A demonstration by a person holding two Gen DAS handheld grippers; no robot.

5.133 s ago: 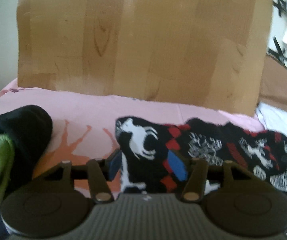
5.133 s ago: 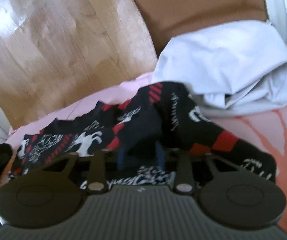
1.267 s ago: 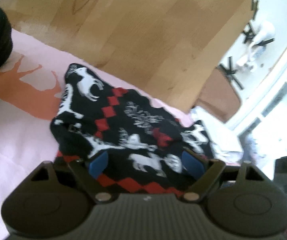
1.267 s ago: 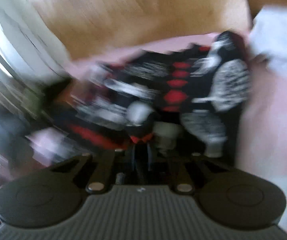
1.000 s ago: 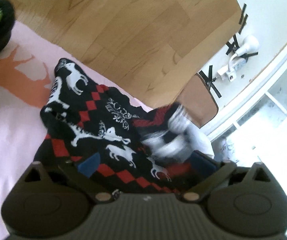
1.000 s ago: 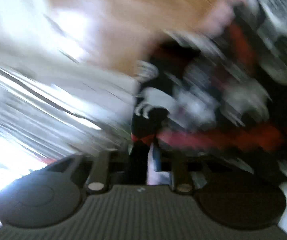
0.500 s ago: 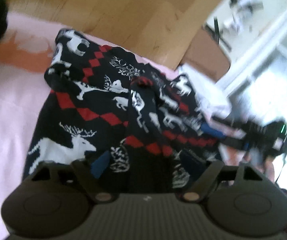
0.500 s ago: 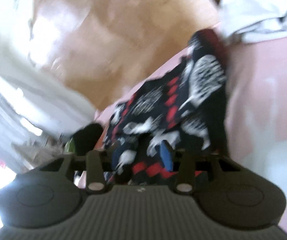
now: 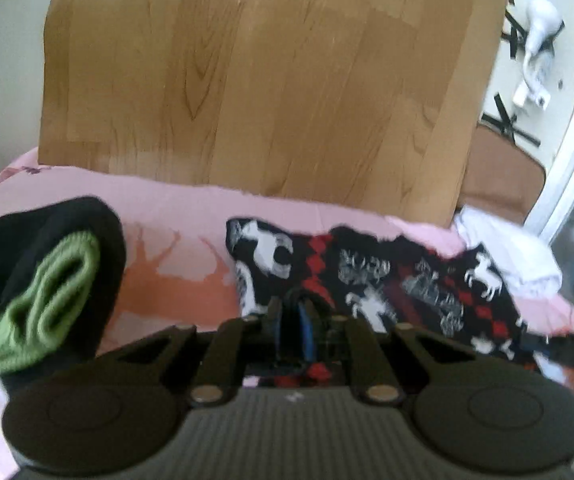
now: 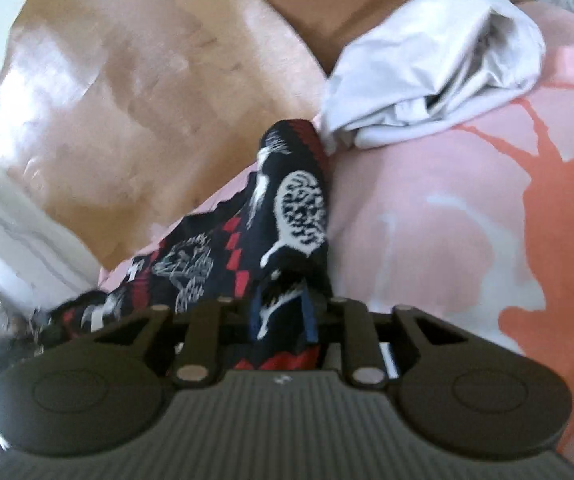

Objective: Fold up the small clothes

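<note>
Here the patterned garment (image 9: 387, 280), black with red diamonds and white deer, lay stretched across the pink bed sheet (image 9: 175, 220) below the wooden board (image 9: 267, 80). Left tool (image 9: 293, 322) was pinched together on its near edge. Right tool (image 10: 279, 316) was closing, a bunched fold of the garment (image 10: 287, 208) between its fingers. Black-and-green knit (image 9: 47, 280) sat left; white cloth (image 10: 427, 64) lay beyond the garment's far end.

Pink bedsheet (image 10: 427, 208), wooden board (image 9: 267, 80)
</note>
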